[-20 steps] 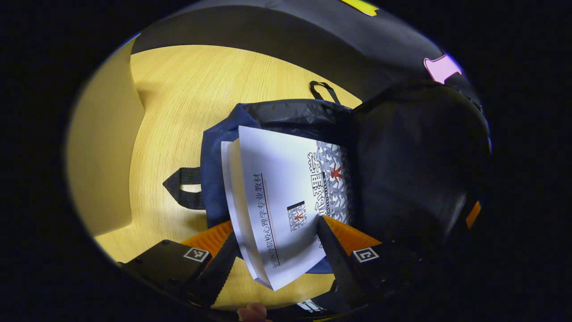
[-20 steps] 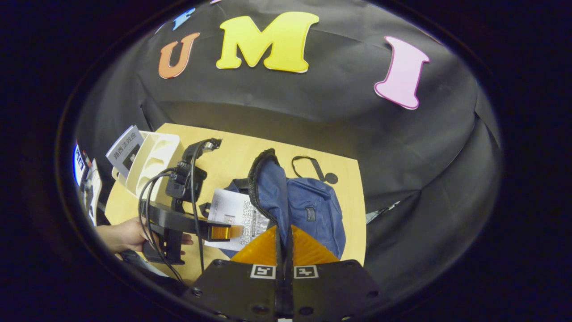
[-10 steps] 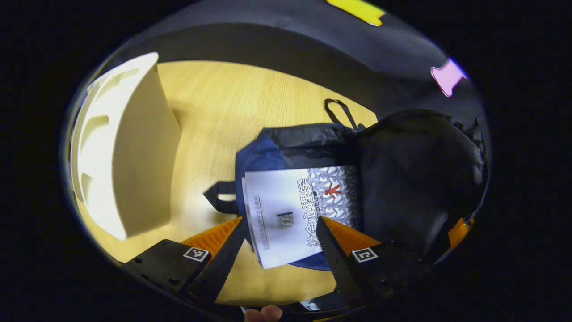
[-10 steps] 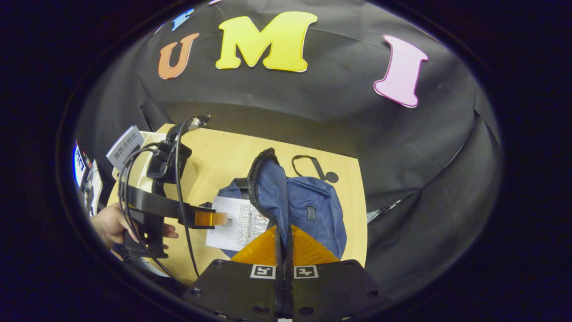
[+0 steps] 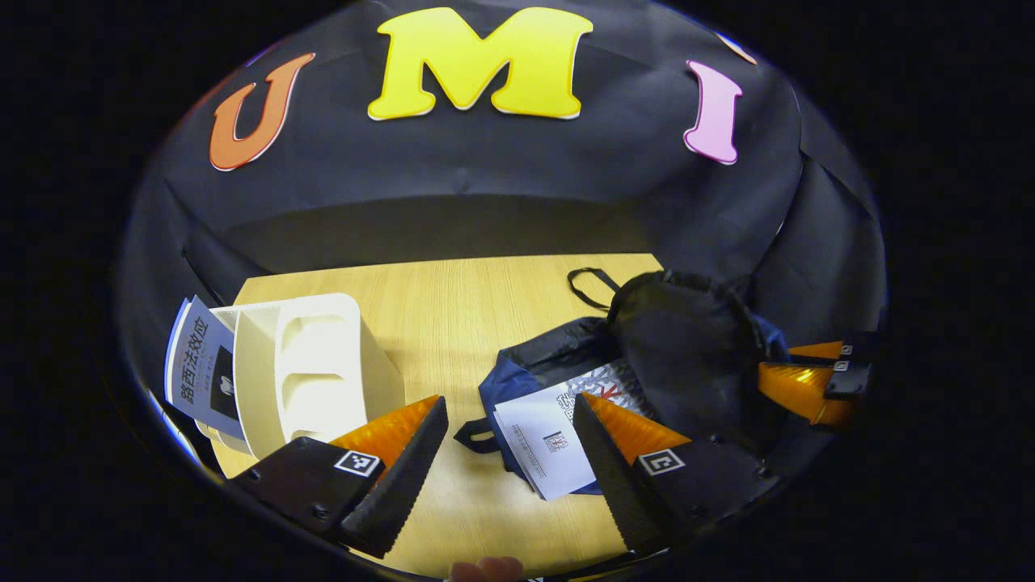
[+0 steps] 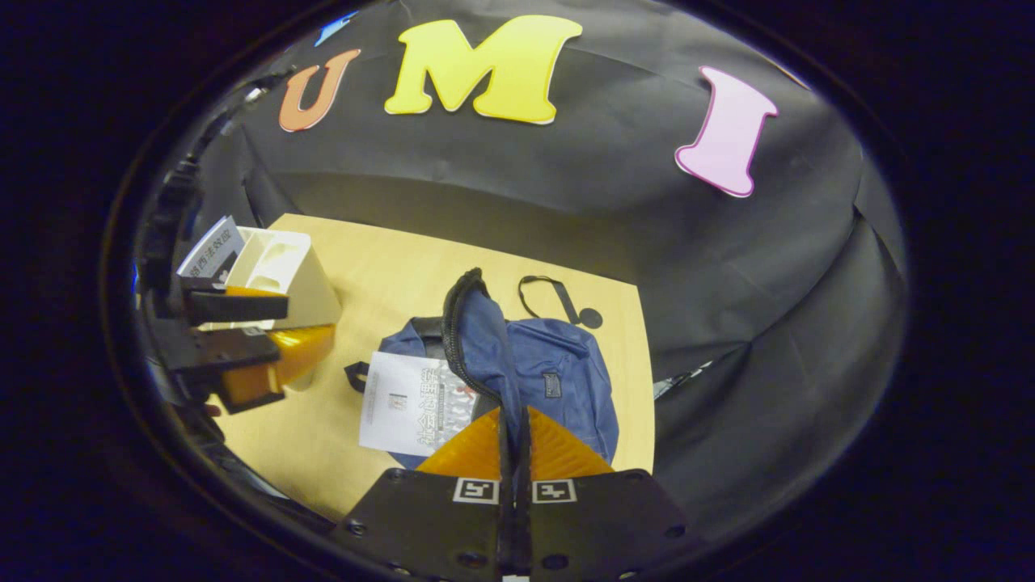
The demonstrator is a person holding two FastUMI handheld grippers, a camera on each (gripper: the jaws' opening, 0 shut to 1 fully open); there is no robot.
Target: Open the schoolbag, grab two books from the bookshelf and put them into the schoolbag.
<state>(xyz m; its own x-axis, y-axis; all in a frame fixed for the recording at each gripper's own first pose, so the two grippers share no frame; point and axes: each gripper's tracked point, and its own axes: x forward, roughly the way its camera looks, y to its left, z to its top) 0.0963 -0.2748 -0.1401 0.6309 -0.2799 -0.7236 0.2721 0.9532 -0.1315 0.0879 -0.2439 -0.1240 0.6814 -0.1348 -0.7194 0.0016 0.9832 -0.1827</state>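
The blue schoolbag (image 6: 566,376) lies open on the wooden table (image 5: 453,307). Its flap (image 5: 687,356) is held up, and my right gripper (image 6: 511,420) is shut on the flap's zipper edge. A white book (image 5: 542,440) lies half inside the bag's mouth, its near end sticking out over the table. My left gripper (image 5: 508,404) hovers open above and short of that book, touching nothing. At the left stands the white bookshelf (image 5: 307,372), holding a second book (image 5: 198,364). In the right gripper view, the left gripper (image 6: 267,339) is in front of the bookshelf (image 6: 275,275).
The bag's black carry loop (image 5: 590,287) lies on the table behind it, and a black strap (image 5: 477,436) pokes out beside the white book. Bare tabletop lies between bookshelf and bag. The black cloth wall closes the back and right.
My left gripper has drawn back and up from the white book and swung toward the bookshelf. The book stays half in the bag. The right gripper still holds the flap up.
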